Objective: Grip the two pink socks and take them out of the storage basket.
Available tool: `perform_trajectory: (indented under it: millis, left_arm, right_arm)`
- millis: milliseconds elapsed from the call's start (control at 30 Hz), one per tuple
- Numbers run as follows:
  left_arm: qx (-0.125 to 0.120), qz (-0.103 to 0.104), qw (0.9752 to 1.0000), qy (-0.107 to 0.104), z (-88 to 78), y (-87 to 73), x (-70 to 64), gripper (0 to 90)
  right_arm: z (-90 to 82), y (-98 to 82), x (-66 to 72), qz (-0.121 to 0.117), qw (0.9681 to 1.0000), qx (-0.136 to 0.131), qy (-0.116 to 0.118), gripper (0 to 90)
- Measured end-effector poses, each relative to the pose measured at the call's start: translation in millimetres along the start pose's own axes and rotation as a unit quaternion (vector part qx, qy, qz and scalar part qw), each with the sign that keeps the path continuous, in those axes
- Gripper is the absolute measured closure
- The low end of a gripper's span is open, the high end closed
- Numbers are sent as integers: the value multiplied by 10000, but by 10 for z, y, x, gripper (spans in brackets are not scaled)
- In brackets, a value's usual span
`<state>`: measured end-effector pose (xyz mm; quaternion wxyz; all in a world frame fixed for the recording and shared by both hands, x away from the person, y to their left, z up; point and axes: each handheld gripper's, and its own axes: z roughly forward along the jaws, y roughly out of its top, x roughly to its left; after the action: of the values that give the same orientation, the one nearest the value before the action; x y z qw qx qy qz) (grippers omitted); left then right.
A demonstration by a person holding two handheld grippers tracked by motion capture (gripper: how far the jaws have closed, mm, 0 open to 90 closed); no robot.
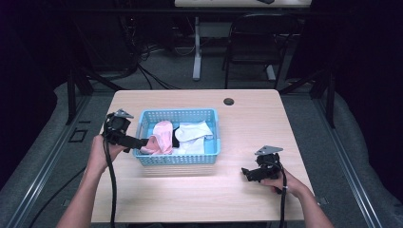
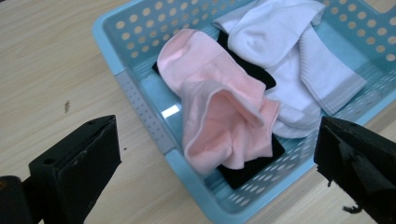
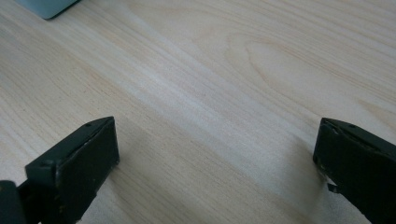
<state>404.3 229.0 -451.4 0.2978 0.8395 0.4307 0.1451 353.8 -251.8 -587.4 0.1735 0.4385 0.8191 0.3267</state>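
Pink sock (image 2: 219, 112) lies crumpled in the blue basket (image 2: 140, 107), one of its kind, draped over the single black cloth (image 2: 254, 170) under it; just past it, farther from the left gripper (image 2: 217, 154), sit the white socks (image 2: 289, 65), two as far as the folds let me count. The left gripper's jaws are spread wide with nothing between them, hovering at the basket's near corner; in its own view the pink sock sits straight ahead, between the two jaws and a little beyond their tips, not touching either. In the high view the left gripper (image 1: 140, 142) reaches the basket's (image 1: 178, 159) left end, right beside the pink sock (image 1: 161, 137). The right gripper (image 1: 248, 173) is well apart, off to the basket's right over bare table (image 1: 247, 118); its jaws too stand wide apart, empty, with wood grain ahead and one basket corner (image 3: 46, 7) far off at the upper left.
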Motion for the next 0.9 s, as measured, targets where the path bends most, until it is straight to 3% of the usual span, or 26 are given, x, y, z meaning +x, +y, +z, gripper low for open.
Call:
perform_trajectory:
  millis: [367,533,900]
  left_arm:
    - [467,249,9982,-275,316,226,-82,103]
    - [906,248,9953,-217,520,294,-74,176]
    - [1337,180,9908,49,800,297,-63,316]
  right_arm:
    - [-1,-1,0,0,10000,-3,24,0]
    - [-1,-2,-1,-4,10000,-8,24,0]
    - [-2,-1,0,0,10000,0,26,0]
